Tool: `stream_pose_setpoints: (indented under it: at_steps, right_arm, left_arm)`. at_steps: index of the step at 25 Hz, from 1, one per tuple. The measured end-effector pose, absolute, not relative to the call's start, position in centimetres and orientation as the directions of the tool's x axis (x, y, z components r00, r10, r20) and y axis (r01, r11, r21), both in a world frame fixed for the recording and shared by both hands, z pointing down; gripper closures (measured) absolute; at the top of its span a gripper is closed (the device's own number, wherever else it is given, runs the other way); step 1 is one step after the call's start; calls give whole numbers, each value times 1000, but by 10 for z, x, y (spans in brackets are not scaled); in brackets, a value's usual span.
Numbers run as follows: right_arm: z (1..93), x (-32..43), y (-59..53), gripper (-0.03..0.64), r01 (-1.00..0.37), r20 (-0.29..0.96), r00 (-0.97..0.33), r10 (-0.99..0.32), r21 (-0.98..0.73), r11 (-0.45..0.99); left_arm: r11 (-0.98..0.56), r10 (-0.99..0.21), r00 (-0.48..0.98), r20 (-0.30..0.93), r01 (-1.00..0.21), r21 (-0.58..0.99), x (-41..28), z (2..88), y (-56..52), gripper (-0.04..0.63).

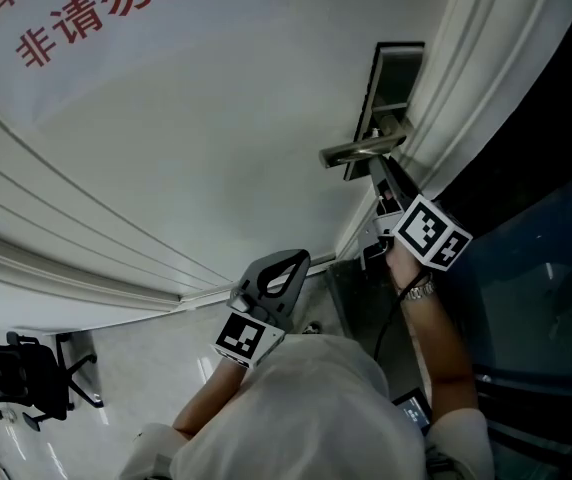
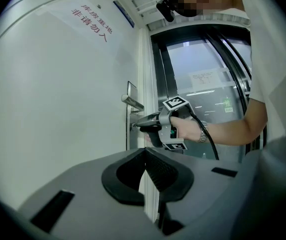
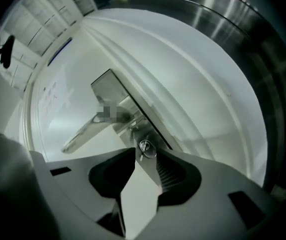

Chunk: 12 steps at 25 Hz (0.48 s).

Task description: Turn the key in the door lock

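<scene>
A white door carries a steel lock plate with a lever handle. Just below the handle my right gripper points level at the plate. In the right gripper view its jaws stand apart around the round lock cylinder with the small key in it, and neither pad presses on the key, so the right gripper is open. My left gripper hangs back from the door, lower and to the left, its tips together on nothing. The left gripper view shows the right gripper at the plate under the handle.
Red lettering is printed on the door. A moulded door frame and a dark glass partition stand right of the lock. An office chair stands on the floor at the lower left. A cable hangs from the right gripper.
</scene>
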State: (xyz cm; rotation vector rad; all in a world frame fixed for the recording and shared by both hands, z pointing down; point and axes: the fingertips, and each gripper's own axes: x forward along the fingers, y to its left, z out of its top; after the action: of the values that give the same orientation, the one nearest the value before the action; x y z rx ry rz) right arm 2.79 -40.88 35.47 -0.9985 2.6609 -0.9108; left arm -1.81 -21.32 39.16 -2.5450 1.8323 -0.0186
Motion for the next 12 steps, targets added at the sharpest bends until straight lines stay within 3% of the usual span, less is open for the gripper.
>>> stream_pose_setpoints:
  at_steps: [6, 9, 12]
  right_arm:
    - [355, 34, -398, 479, -678, 139, -731, -669, -27, 735]
    - [357, 31, -396, 479, -610, 188, -720, -668, 289, 738]
    - [354, 31, -398, 479, -507, 193, -667, -720, 591, 628]
  left_arm:
    - [-321, -947, 321, 16, -947, 7, -19, 398, -210, 589]
    - [-324, -945, 325, 32, -946, 22, -16, 403, -208, 589]
    - [-328, -944, 328, 25, -945, 13, -14, 401, -208, 589]
